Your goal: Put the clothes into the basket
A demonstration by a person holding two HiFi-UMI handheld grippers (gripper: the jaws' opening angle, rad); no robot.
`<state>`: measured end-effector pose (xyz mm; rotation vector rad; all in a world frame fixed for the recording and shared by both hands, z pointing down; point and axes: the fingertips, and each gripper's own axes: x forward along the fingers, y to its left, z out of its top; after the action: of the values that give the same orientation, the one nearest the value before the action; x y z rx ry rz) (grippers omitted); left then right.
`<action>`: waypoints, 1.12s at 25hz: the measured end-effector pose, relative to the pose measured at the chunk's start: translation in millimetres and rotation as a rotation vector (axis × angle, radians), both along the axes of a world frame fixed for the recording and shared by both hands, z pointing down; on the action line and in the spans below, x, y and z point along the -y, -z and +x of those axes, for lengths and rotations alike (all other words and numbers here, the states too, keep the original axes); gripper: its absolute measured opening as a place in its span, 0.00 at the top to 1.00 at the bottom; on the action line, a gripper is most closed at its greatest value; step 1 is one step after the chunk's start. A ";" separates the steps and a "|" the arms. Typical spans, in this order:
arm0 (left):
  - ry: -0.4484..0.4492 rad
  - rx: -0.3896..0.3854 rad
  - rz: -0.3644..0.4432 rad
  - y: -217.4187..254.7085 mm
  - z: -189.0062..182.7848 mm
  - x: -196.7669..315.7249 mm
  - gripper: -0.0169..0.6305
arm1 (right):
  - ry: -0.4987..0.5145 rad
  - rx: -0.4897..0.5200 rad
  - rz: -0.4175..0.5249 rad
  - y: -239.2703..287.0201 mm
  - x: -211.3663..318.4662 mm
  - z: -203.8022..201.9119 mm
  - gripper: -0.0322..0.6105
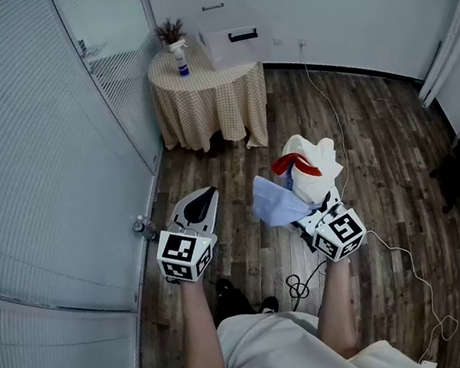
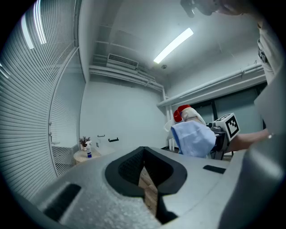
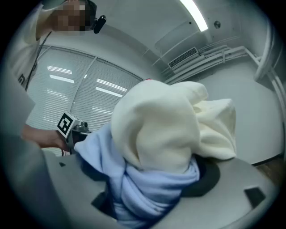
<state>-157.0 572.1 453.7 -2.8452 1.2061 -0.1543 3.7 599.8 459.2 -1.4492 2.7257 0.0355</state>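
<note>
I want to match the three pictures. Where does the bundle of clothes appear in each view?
Head view: clothes bundle, right of centre, over the floor.
Left gripper view: clothes bundle, right of centre.
Right gripper view: clothes bundle, filling the centre.
Shared landmark: the blinds wall, on the left in all three views.

Clothes [image 1: 311, 169] between right tongs [image 1: 305, 209]

Wooden floor [image 1: 393, 159], white cable [image 1: 329, 108], table [image 1: 212, 107] bearing box [image 1: 229, 36]
</note>
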 end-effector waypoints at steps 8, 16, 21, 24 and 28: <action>-0.005 0.008 0.003 -1.2 0.6 0.9 0.96 | -0.011 -0.004 0.003 -0.9 0.6 1.9 0.29; -0.014 0.008 0.003 -4.5 2.2 4.5 0.96 | -0.011 -0.008 0.010 0.0 0.2 1.8 0.29; -0.032 0.018 0.002 -10.4 7.5 6.3 0.96 | -0.021 -0.009 0.016 -1.9 0.8 3.0 0.29; -0.034 0.020 -0.004 -10.9 11.1 10.6 0.96 | -0.030 -0.002 0.008 -5.2 3.7 7.9 0.29; -0.041 0.034 -0.008 -2.2 36.8 21.9 0.96 | -0.040 0.006 -0.005 -1.3 14.7 33.7 0.29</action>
<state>-120.1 550.2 455.9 -2.8592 1.1426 -0.2054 37.4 585.2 460.5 -1.5029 2.6934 0.0256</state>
